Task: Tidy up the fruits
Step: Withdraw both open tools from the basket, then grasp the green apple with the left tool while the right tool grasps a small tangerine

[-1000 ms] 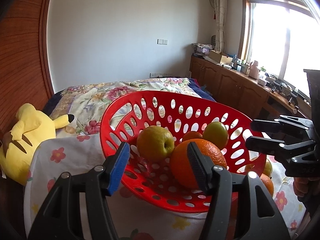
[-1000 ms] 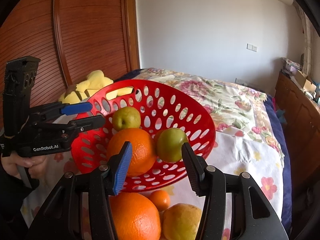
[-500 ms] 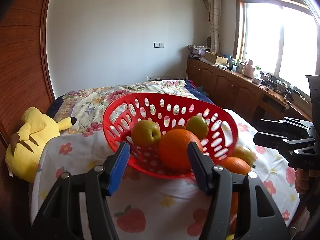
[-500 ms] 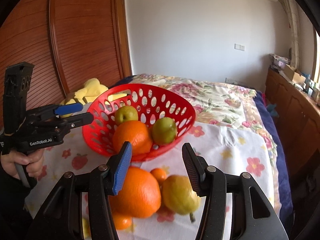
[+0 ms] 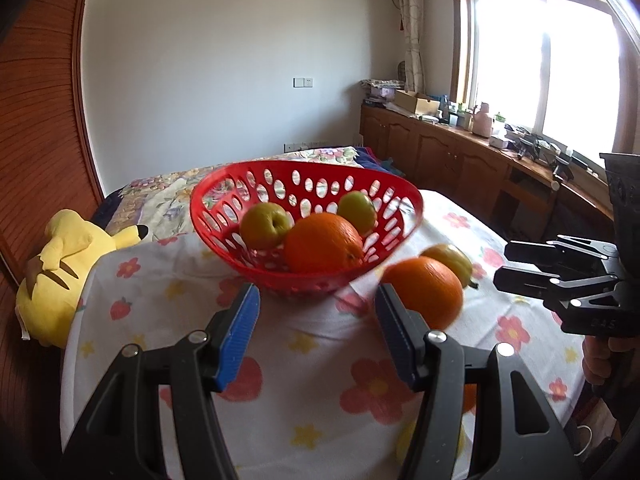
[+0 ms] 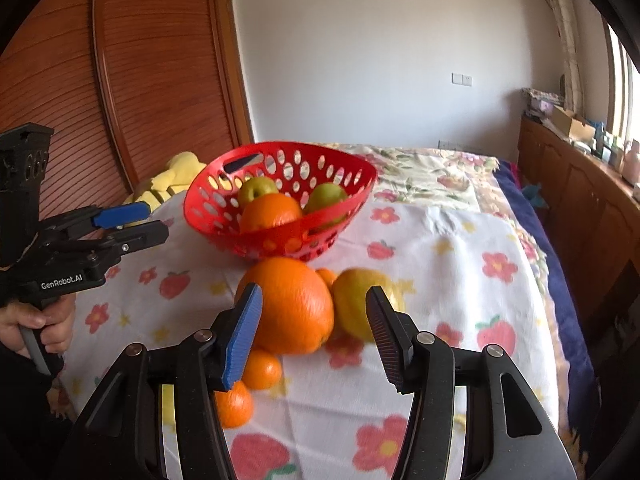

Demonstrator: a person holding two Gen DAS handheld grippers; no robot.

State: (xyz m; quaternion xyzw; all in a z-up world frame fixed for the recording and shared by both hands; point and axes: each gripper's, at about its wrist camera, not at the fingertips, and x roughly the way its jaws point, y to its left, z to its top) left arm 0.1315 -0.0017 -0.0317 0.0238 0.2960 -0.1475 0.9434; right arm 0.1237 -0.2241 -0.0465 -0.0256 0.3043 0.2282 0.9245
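Observation:
A red perforated basket [image 5: 224, 236] [image 6: 340, 204] stands on the flowered cloth and holds two green apples [image 5: 265, 225] [image 6: 325, 197] and an orange [image 5: 323, 242] [image 6: 270, 211]. Outside it lie a big orange [image 5: 424, 290] [image 6: 292, 306], a yellow pear [image 5: 450, 258] [image 6: 356, 300] and small tangerines [image 6: 262, 368]. My left gripper [image 5: 316, 334] is open and empty, short of the basket; it also shows in the right wrist view [image 6: 130, 224]. My right gripper [image 6: 314, 334] is open and empty, just before the big orange; it also shows in the left wrist view [image 5: 532, 264].
A yellow plush toy [image 5: 60, 264] lies at the cloth's left edge by the wooden sliding door [image 6: 132, 80]. A bed with a floral cover [image 6: 436, 180] lies behind. Wooden cabinets [image 5: 460, 160] run along the right under the window.
Both grippers have pulled back and away from the basket, which now looks smaller and farther. The loose orange, pear and tangerines have come fully into view. Both stay open.

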